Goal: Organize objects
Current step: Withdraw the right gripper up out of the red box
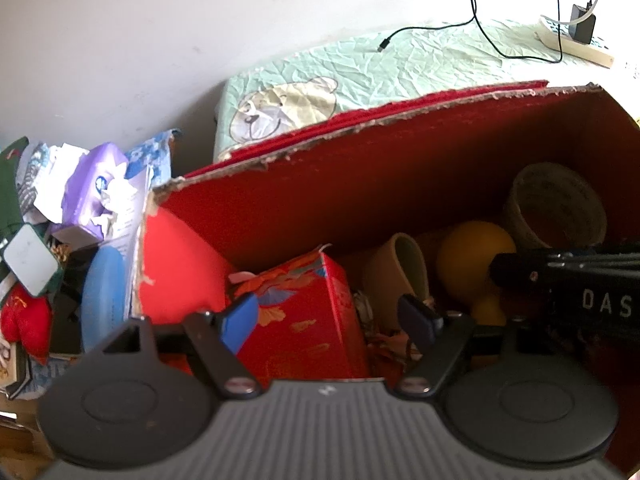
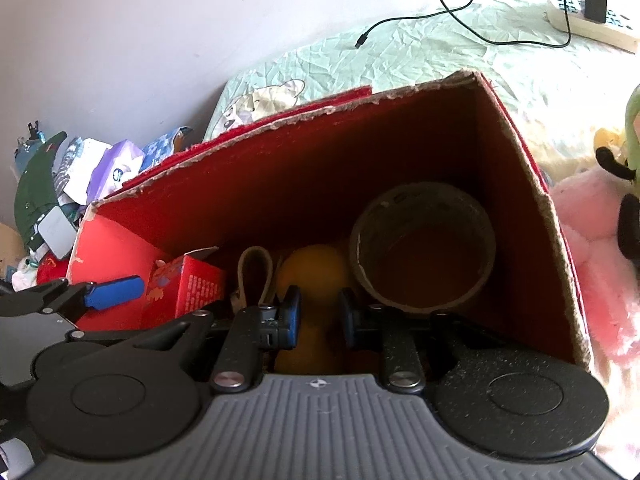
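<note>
**A:** What is shown around the red cardboard box (image 2: 280, 184)?

**B:** The box is seen open-topped, with torn upper edges, set on a pale green bedsheet (image 2: 420, 60). Inside it, against the right wall, a wide roll of tape (image 2: 424, 248) is found. Left of the roll a yellow gourd-shaped toy (image 2: 312, 276) is seen, then a tan cup (image 1: 396, 272) lying on its side, then a small red carton (image 1: 308, 312) with a flower print.

**A:** How are the claws held?

**B:** The right gripper (image 2: 319, 316) is lowered into the box, and its blue pads are closed on the narrow part of the yellow toy. The left gripper (image 1: 332, 320) is held with its jaws well apart, one finger on each side of the red carton; the pads are not seen pressing on it.

**A:** And outside the box?

**B:** To the left of the box a heap of clutter is piled, with a purple tissue pack (image 1: 96, 196) on top. Behind the box a black cable (image 2: 460, 16) is laid across the sheet towards a white power strip (image 2: 592, 24). To the right of the box a pink plush toy (image 2: 592, 248) is seen.
</note>
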Demonstrator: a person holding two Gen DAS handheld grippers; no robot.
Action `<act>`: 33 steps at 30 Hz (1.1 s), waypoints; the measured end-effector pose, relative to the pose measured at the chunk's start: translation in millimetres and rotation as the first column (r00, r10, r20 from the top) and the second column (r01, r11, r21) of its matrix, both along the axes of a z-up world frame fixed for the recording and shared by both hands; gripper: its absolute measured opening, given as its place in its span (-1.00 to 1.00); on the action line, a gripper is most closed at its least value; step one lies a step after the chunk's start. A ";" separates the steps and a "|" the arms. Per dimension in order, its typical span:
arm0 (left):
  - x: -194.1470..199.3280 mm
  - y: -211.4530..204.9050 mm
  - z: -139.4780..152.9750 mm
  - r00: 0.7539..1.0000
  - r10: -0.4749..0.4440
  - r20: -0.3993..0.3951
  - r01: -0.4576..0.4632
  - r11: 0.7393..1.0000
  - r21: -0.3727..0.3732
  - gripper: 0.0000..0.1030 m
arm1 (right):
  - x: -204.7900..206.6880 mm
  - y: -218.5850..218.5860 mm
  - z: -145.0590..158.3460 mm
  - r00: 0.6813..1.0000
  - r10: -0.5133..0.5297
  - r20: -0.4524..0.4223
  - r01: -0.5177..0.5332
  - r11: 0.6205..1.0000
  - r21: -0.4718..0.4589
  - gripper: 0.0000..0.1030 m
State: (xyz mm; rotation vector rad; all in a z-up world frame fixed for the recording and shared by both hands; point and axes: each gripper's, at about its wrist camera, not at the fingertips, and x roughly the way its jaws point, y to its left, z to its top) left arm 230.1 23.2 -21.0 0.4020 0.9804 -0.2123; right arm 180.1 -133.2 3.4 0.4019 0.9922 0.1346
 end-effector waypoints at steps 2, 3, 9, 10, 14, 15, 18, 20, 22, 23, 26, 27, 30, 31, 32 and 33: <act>-0.3 0.8 0.5 1.000 -0.002 0.001 0.002 1.000 -0.007 0.57 | -1.4 -0.6 0.3 1.000 -0.011 0.006 0.011 1.000 -0.002 -0.53; -0.5 0.6 0.4 1.000 -0.002 0.001 0.002 1.000 -0.006 0.57 | -2.8 -0.3 1.0 1.000 -0.016 0.013 0.016 1.000 -0.006 -0.53; -2.2 1.1 1.1 1.000 -0.003 0.009 0.003 1.000 -0.011 0.60 | -7.0 0.2 3.2 0.999 -0.044 0.032 0.045 0.998 -0.032 -0.59; -2.5 1.0 1.4 1.000 -0.007 0.007 0.007 1.000 -0.015 0.62 | -7.2 0.8 3.7 0.999 -0.042 0.034 0.043 0.998 -0.039 -0.59; -2.1 0.5 1.1 1.000 -0.016 0.000 0.016 1.000 -0.017 0.63 | -6.9 0.9 4.2 0.999 -0.043 0.029 0.044 0.998 -0.048 -0.63; -2.2 0.8 1.3 1.000 -0.019 -0.001 0.019 1.000 -0.021 0.64 | -7.0 1.4 4.2 0.999 -0.041 0.029 0.042 0.998 -0.052 -0.63; -2.6 0.4 1.3 1.000 -0.023 -0.004 0.023 0.999 -0.024 0.65 | -7.4 2.2 4.2 0.999 -0.038 0.030 0.039 0.998 -0.056 -0.63; -2.5 0.2 1.1 1.000 -0.025 -0.003 0.025 0.999 -0.023 0.66 | -6.4 1.8 4.0 0.999 -0.036 0.024 0.037 0.998 -0.051 -0.63; -2.8 0.3 1.2 1.000 -0.028 -0.002 0.028 0.999 -0.025 0.68 | -6.3 1.7 4.5 0.999 -0.031 0.022 0.032 0.998 -0.049 -0.61; -3.0 0.7 1.6 1.000 -0.027 0.000 0.027 0.999 -0.028 0.68 | -6.5 1.9 5.1 0.999 -0.029 0.023 0.030 0.998 -0.051 -0.60; -3.3 1.3 2.7 1.000 -0.026 0.007 0.026 0.999 -0.031 0.69 | -7.2 2.2 6.4 0.999 -0.024 0.027 0.026 0.998 -0.050 -0.55; -3.0 1.5 3.0 1.000 -0.023 0.006 0.023 0.999 -0.032 0.69 | -8.1 2.0 7.3 0.999 -0.025 0.028 0.026 0.998 -0.050 -0.54; -4.3 3.3 5.6 1.000 -0.013 0.013 0.013 0.999 -0.039 0.69 | -12.4 1.3 13.6 0.998 -0.033 0.057 0.037 0.997 -0.064 -0.52; -5.5 5.3 8.3 1.000 -0.005 0.015 0.006 0.999 -0.053 0.69 | -14.7 0.1 16.3 0.997 -0.037 0.062 0.041 0.997 -0.063 -0.50; -7.4 7.2 11.8 1.000 0.001 0.018 0.000 0.998 -0.067 0.69 | -17.7 -1.6 19.1 0.997 -0.042 0.067 0.046 0.998 -0.053 -0.50; -10.0 8.7 16.0 1.000 0.008 0.023 -0.006 0.997 -0.080 0.69 | -20.7 -2.8 21.9 0.996 -0.043 0.073 0.046 0.998 -0.045 -0.50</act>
